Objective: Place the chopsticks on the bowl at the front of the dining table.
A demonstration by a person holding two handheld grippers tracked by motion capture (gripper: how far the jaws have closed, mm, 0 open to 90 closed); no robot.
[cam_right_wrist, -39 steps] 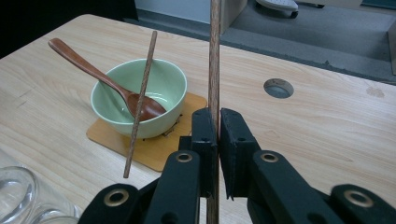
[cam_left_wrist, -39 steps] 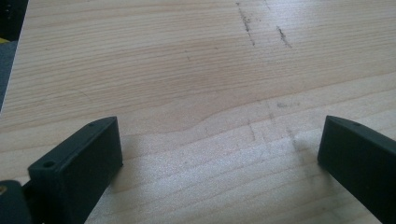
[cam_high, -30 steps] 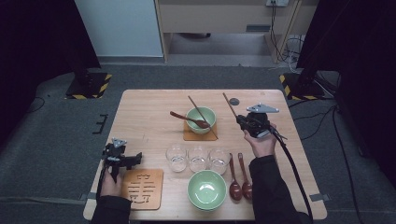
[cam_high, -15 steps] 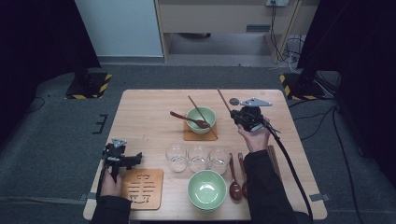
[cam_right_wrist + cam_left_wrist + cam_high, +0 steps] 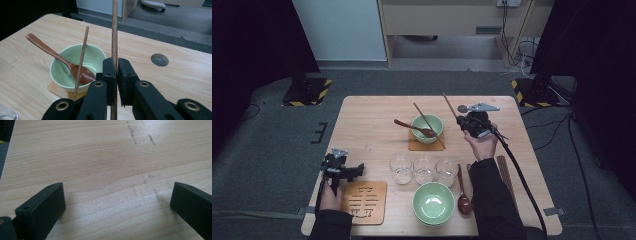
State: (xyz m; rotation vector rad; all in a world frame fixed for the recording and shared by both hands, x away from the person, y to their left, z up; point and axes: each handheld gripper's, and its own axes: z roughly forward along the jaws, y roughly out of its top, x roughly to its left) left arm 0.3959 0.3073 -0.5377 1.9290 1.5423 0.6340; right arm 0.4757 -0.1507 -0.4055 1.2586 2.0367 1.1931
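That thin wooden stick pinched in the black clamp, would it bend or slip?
The chopstick probably stays stiff: it runs straight above the right gripper. Being smooth, thin and held near one end, it may pivot or slide. Laid down, it would likely roll.

The chopstick (image 5: 114,30) runs off the right gripper view's top edge.

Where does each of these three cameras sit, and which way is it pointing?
High view: above the person's side, looking forward and down on the table; both forearms and the left gripper show.
Left gripper view: on the left gripper, facing bare tabletop between its wide-apart jaws.
Right gripper view: on the right gripper, looking past a clamped chopstick at the far bowl.
Shared: high and right gripper views both show that bowl with its spoon.
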